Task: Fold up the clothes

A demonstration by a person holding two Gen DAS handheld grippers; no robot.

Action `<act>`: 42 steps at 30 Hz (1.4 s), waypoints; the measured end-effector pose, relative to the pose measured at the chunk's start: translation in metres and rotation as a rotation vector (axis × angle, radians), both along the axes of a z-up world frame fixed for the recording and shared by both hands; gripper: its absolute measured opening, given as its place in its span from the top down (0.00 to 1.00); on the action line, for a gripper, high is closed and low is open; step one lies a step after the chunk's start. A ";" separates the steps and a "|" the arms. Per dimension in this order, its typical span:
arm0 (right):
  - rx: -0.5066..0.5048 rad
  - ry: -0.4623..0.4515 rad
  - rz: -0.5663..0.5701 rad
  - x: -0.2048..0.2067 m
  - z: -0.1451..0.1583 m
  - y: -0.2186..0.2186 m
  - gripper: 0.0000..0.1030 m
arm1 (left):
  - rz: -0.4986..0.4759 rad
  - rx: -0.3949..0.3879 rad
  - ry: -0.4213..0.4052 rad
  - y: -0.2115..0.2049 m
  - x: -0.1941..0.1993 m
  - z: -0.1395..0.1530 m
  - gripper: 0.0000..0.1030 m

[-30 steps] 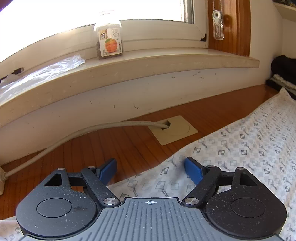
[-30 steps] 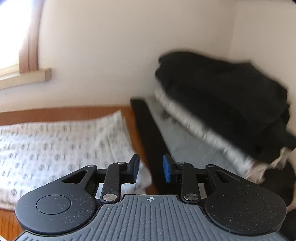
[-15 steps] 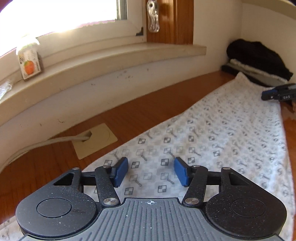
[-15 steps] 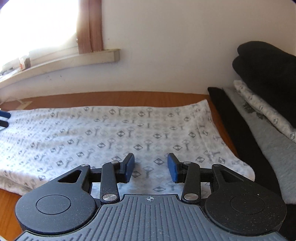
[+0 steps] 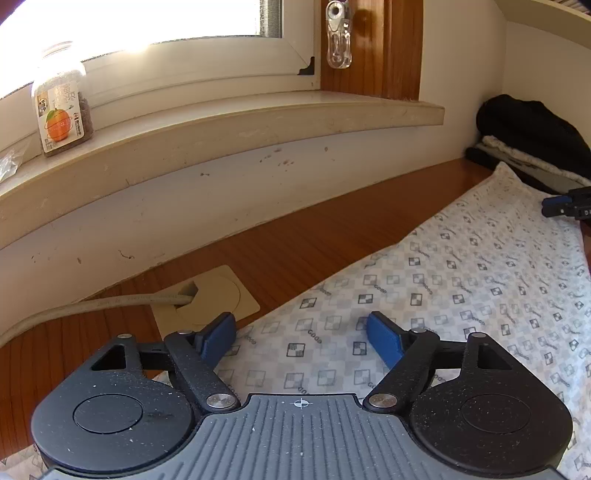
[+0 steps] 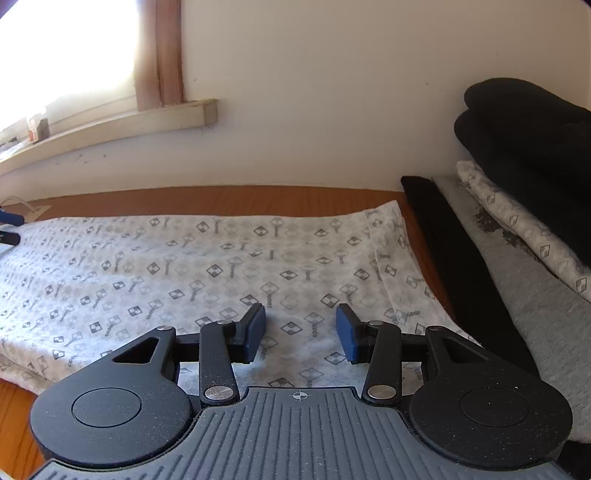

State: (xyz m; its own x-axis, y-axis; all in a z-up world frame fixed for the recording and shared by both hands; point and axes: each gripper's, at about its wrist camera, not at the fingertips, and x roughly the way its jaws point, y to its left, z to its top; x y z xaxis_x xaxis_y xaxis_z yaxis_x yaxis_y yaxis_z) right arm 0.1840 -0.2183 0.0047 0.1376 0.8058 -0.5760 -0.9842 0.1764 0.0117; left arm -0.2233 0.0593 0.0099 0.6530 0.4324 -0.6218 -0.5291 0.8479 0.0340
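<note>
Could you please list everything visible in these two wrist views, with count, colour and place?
patterned cloth: one, white with grey checks, spread flat on the wooden surface, under both grippers
wooden surface: one, reddish brown, below the windowsill
stack of clothes: one pile, black, grey and patterned white layers, against the wall at the cloth's far right end
jar: one, clear with an orange on its label, on the windowsill
windowsill: one, cream, under the window
cable: one, beige, running into a floor plate
floor plate: one, beige, set in the wood beside the cloth's edge
clear clip: one, hanging by the window frame
left gripper: one, black with blue pads, open above the cloth
right gripper: one, black with blue pads, open above the cloth
</note>
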 end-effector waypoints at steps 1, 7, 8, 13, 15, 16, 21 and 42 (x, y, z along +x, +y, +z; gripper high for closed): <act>0.000 0.000 -0.001 0.000 0.000 0.000 0.59 | 0.004 0.000 0.001 0.001 0.001 0.000 0.20; 0.000 0.000 -0.006 -0.002 0.000 -0.001 0.58 | 0.019 0.034 0.039 -0.008 0.002 0.006 0.18; 0.000 0.000 -0.007 -0.001 0.000 0.000 0.57 | 0.022 0.043 0.041 -0.013 -0.001 0.009 0.18; -0.004 -0.013 -0.029 -0.003 0.000 0.000 0.52 | 0.064 0.088 0.029 -0.056 -0.031 0.023 0.17; -0.005 -0.012 -0.041 -0.003 0.000 0.000 0.47 | 0.089 0.104 0.025 -0.078 -0.047 0.029 0.17; -0.006 -0.010 -0.047 -0.002 0.000 0.000 0.46 | 0.105 0.113 0.020 -0.089 -0.056 0.032 0.17; -0.006 -0.008 -0.056 -0.001 -0.001 0.000 0.45 | 0.184 0.128 -0.014 -0.145 -0.100 0.039 0.58; -0.005 -0.007 -0.078 -0.002 -0.002 -0.001 0.44 | 0.098 0.259 0.091 -0.272 -0.111 0.010 0.47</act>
